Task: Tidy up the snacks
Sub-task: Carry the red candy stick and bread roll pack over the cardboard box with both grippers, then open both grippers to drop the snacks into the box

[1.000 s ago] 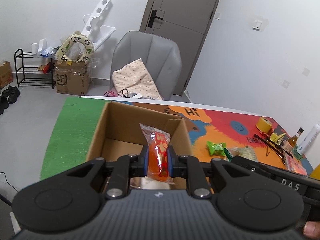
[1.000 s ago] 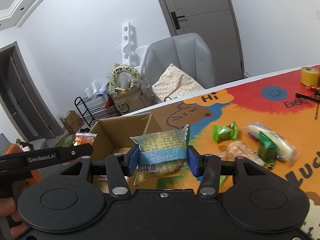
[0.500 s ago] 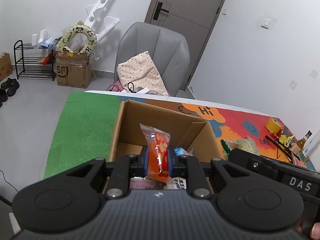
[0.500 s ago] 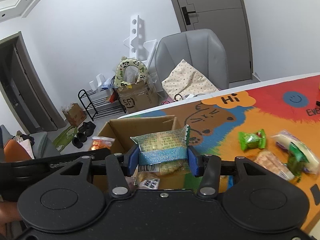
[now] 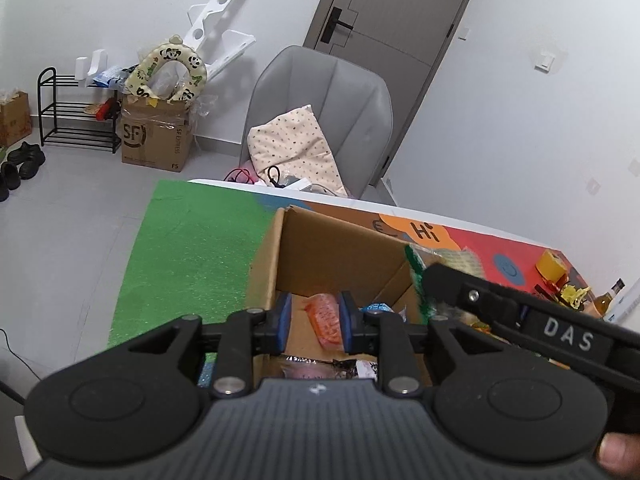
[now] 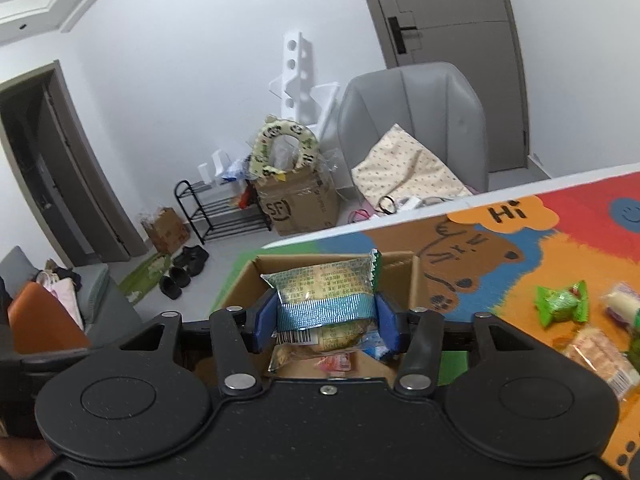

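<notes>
Left wrist: cardboard box [image 5: 320,248] with orange packet [image 5: 326,320] inside.

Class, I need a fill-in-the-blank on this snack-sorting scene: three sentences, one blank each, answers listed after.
1. Both grippers hang over an open ____ box.
2. The packet between the left gripper fingers is ____ in colour.
3. The chair behind the table is ____.

Missing words: cardboard; orange; grey
</notes>
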`<state>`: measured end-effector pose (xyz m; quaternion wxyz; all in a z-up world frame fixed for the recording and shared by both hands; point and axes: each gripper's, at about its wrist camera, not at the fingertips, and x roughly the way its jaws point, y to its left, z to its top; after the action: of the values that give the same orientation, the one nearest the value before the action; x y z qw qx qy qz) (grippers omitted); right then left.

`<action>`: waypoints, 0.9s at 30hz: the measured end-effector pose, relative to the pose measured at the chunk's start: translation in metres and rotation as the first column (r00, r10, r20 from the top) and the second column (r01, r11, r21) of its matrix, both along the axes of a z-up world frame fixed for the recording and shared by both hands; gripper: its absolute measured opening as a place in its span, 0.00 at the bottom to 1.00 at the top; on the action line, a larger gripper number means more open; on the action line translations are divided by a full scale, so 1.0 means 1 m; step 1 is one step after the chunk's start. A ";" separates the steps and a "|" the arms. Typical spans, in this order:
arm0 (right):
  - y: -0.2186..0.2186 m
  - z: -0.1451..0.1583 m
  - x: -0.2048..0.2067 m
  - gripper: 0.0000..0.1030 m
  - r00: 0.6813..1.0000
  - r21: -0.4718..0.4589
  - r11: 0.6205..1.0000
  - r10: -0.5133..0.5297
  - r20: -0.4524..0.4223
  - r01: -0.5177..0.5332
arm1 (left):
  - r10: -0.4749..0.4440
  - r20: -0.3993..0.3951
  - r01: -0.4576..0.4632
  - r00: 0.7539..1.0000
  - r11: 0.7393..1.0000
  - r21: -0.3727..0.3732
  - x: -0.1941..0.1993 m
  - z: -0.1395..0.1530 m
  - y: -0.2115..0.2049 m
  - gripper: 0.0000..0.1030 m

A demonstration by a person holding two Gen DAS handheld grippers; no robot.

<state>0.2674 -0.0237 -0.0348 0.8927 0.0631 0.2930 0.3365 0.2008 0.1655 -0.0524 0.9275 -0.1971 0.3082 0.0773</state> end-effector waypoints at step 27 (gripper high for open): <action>-0.108 -0.011 -0.015 1.00 0.979 0.011 0.983 -0.181 -0.090 0.183 | -0.045 -0.021 0.045 0.999 0.998 0.046 -0.008 0.012 -0.067 0.92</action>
<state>0.2527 -0.1314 -0.0461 0.9052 0.1130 0.3221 0.2531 0.1931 0.0982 -0.0405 0.9301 -0.1680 0.3201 0.0655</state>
